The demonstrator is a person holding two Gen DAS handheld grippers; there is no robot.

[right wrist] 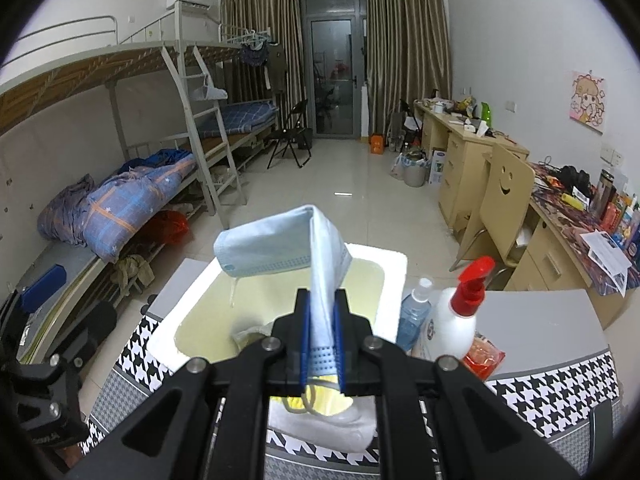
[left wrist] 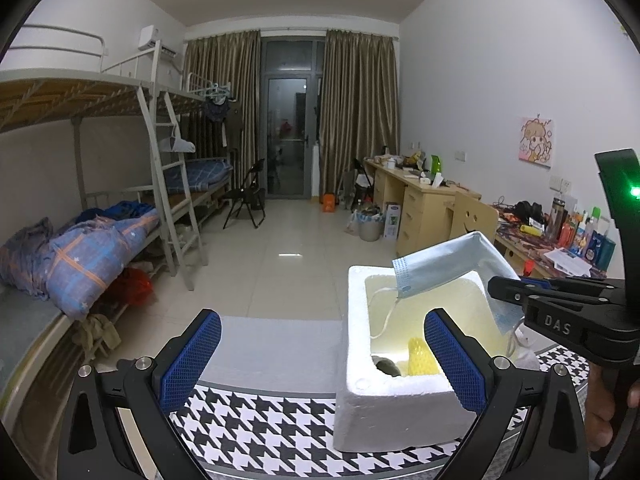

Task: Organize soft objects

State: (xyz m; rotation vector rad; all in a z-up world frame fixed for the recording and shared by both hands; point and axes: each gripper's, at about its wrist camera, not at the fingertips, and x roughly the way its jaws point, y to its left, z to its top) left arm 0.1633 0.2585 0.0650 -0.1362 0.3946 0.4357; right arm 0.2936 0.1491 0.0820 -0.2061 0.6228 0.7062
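Observation:
My right gripper [right wrist: 322,312] is shut on a light blue face mask [right wrist: 280,244] and holds it above the open white foam box [right wrist: 180,320]. The mask folds over and droops to the left, its ear loop hanging down. In the left wrist view the same mask [left wrist: 440,268] hangs over the foam box [left wrist: 356,320], pinched by the right gripper [left wrist: 504,286] coming in from the right. A yellow soft thing [left wrist: 420,356] and a grey one [left wrist: 388,366] lie inside the box. My left gripper [left wrist: 320,360] is open and empty, just left of the box.
The box stands on a table with a black-and-white houndstooth cloth [left wrist: 260,420]. A white spray bottle with a red trigger [right wrist: 456,320], a clear blue bottle [right wrist: 414,316] and a red packet [right wrist: 484,356] stand right of the box. Bunk beds [left wrist: 80,240] left, desks [left wrist: 424,208] right.

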